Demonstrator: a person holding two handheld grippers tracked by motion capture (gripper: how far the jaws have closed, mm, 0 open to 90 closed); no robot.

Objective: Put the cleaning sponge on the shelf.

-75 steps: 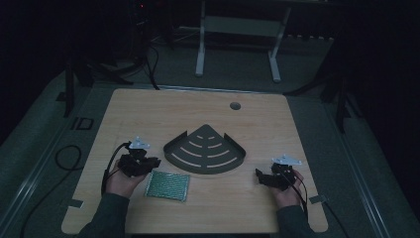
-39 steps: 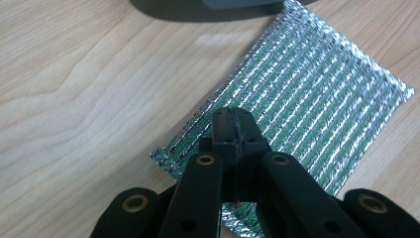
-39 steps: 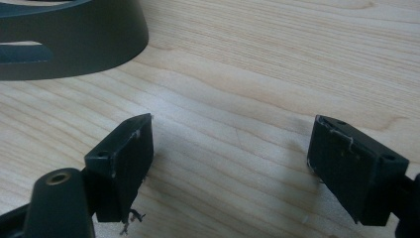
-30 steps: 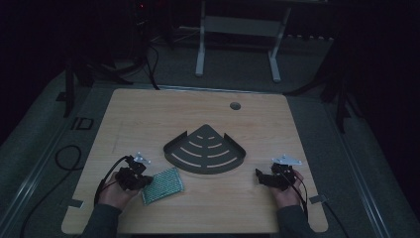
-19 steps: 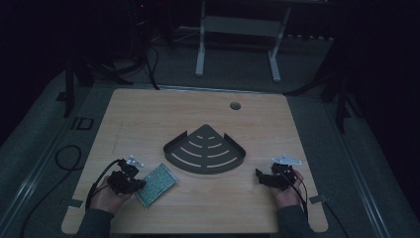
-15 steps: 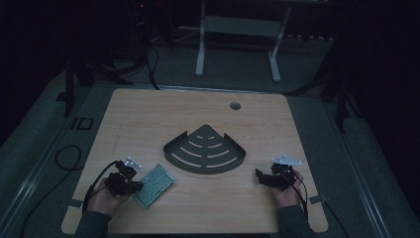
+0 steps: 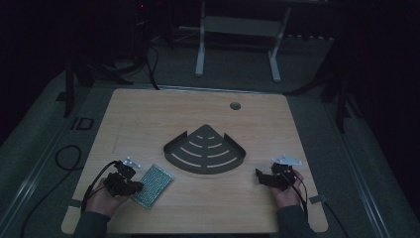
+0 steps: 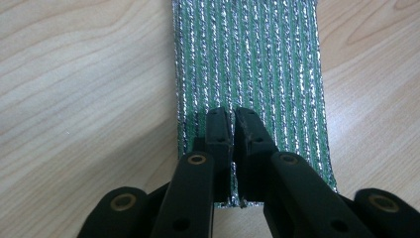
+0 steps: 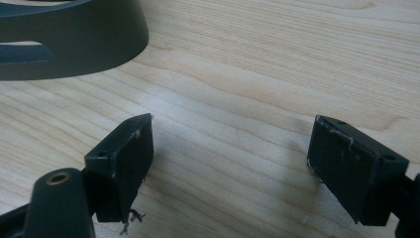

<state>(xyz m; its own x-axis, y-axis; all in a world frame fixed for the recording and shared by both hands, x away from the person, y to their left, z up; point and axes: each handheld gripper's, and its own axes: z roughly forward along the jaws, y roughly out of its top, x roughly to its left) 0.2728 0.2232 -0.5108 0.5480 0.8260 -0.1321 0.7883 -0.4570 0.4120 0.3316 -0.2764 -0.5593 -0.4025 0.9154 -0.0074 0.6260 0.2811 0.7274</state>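
A green pad with silver stripes (image 7: pixel 154 184) lies flat on the wooden table at the front left, turned at an angle. My left gripper (image 7: pixel 134 187) is at its near edge. In the left gripper view the pad (image 8: pixel 247 59) stretches away from the jaws of my left gripper (image 8: pixel 233 113), which have just been opening. They stand a narrow slit apart, with the pad's near edge between them. My right gripper (image 7: pixel 258 174) rests at the front right, and the right gripper view shows that gripper (image 9: pixel 230 144) wide open over bare wood.
A dark grey fan-shaped corner tray (image 7: pixel 173 148) with curved slots sits in the middle of the table, and its wall (image 9: pixel 74 44) lies just beyond my right gripper. A round cable hole (image 7: pixel 235 105) is at the back. Cables trail off the table's left side.
The left hand has drawn the green pad toward the table's front left and turned it to an angle. The right hand has not moved.
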